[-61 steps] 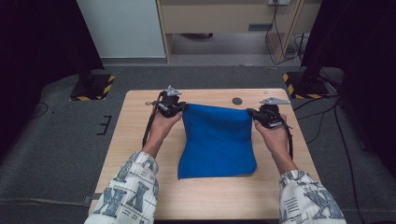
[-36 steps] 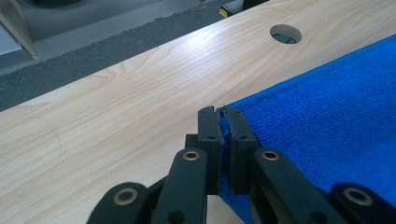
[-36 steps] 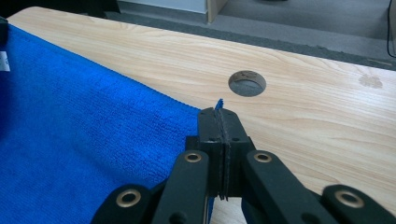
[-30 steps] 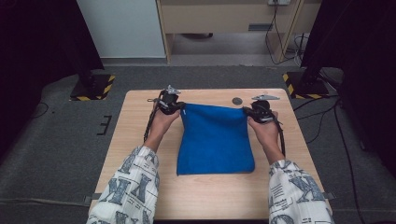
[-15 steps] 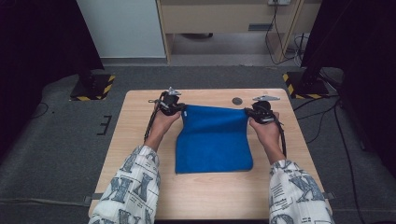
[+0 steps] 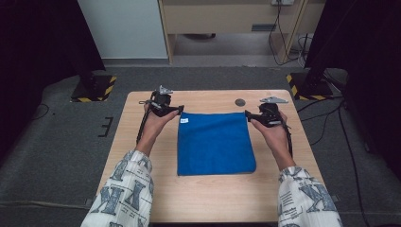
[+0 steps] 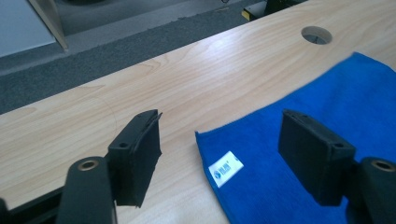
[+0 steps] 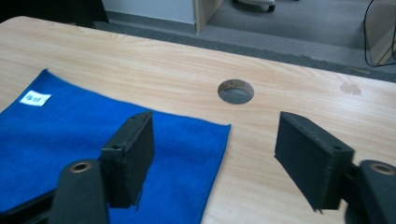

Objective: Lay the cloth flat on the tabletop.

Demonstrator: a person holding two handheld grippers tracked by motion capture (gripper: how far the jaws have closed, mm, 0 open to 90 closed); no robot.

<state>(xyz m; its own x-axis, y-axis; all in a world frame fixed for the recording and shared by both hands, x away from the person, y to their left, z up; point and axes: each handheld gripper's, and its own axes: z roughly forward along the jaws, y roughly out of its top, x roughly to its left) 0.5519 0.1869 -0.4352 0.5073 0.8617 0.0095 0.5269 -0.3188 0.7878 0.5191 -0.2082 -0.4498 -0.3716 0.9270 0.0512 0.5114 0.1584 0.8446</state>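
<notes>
A blue cloth (image 6: 215,142) lies flat and square on the wooden table (image 6: 208,198), with a small white label (image 6: 184,120) at its far left corner. My left gripper (image 6: 178,110) hovers open just over that corner; in the left gripper view the cloth (image 7: 299,154) and its label (image 7: 225,168) lie between the spread jaws of my left gripper (image 7: 224,158). My right gripper (image 6: 247,115) is open at the far right corner. In the right gripper view, the cloth (image 8: 70,140) has its corner between the jaws of my right gripper (image 8: 215,154). Nothing is held.
A round cable hole (image 6: 240,102) sits in the table just beyond the cloth, also seen as the hole (image 8: 236,91) and the hole (image 7: 316,35). Bare wood surrounds the cloth. Beyond the table are grey floor, a cabinet (image 6: 227,23) and yellow-black stand feet (image 6: 94,90).
Both grippers pulled the cloth's far edge taut and laid it down flat, then let go. Their jaws now stand open at the two far corners.
</notes>
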